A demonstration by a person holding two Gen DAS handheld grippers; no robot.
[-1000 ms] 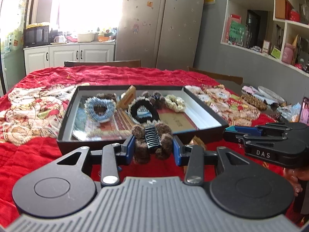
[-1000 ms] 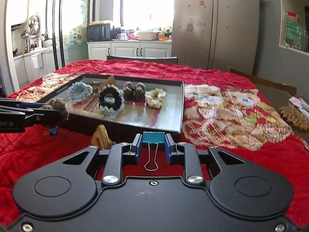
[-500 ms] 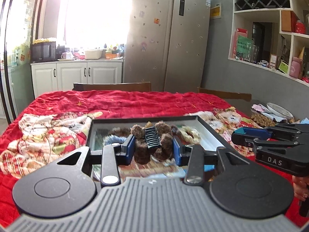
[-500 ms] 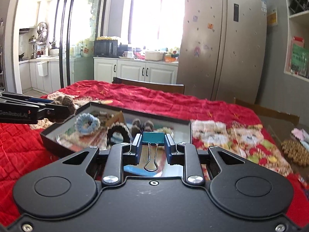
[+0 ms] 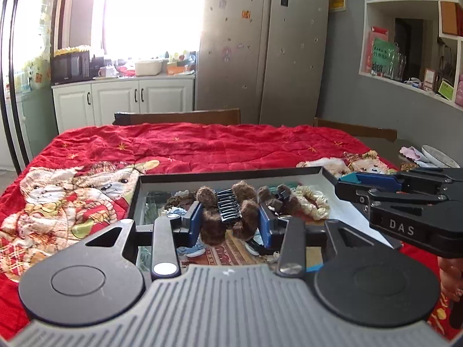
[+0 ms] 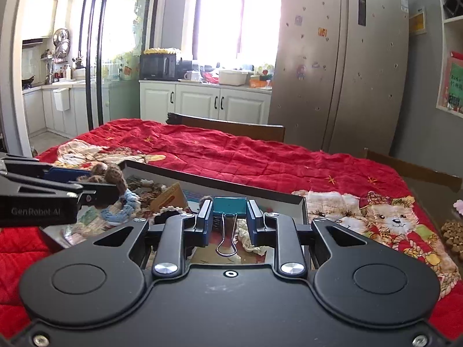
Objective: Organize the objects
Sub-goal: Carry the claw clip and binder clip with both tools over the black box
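Note:
My left gripper (image 5: 228, 222) is shut on a brown fuzzy hair claw clip (image 5: 228, 211) and holds it above the black tray (image 5: 231, 172). My right gripper (image 6: 228, 219) is shut on a teal binder clip (image 6: 229, 206) over the tray's right part (image 6: 231, 185). The tray holds a cream scrunchie (image 5: 311, 201), a second brown fuzzy clip (image 5: 277, 198), a blue scrunchie (image 6: 120, 212) and a wooden comb (image 6: 169, 196). In the right wrist view the left gripper (image 6: 98, 186) shows at the left edge; in the left wrist view the right gripper (image 5: 347, 182) shows at the right.
A red quilt with bear prints (image 5: 202, 144) covers the table. Wooden chair backs (image 5: 176, 117) stand at the far side. A plate and cloth (image 5: 434, 157) and a beaded mat (image 6: 453, 231) lie at the right. A fridge and cabinets stand behind.
Both grippers have moved forward from in front of the tray to above it, each still holding its clip. The view has tilted up.

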